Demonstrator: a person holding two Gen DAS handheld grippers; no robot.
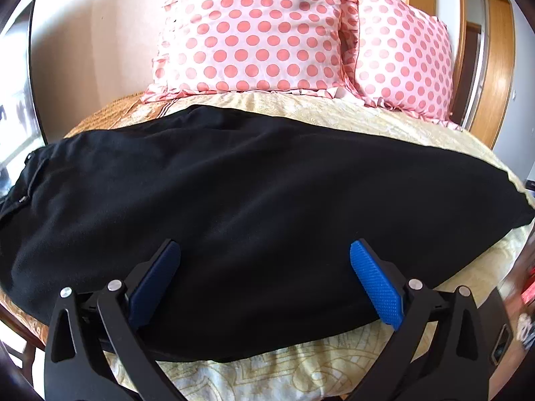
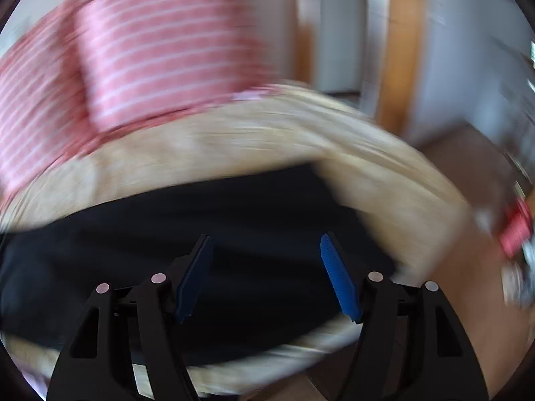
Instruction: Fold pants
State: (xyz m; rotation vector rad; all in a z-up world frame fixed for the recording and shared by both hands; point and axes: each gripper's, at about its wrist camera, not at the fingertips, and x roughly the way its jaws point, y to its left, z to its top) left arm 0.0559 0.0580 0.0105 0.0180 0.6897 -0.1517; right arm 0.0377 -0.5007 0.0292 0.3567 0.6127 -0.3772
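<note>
Black pants (image 1: pixel 254 200) lie spread lengthwise across the bed, with the waist and zipper at the far left and the leg end at the right. My left gripper (image 1: pixel 265 250) is open and empty, held over the near edge of the pants around the middle. The right wrist view is motion-blurred. There the pants (image 2: pixel 234 234) show as a dark shape ending at the right. My right gripper (image 2: pixel 265 244) is open and empty above that leg end.
Two pink polka-dot pillows (image 1: pixel 254 30) stand against the wall at the head of the bed. A cream patterned bedspread (image 1: pixel 301 374) covers the bed. A wooden door frame (image 1: pixel 501 67) is at the right. The floor (image 2: pixel 468 284) lies beyond the bed's right edge.
</note>
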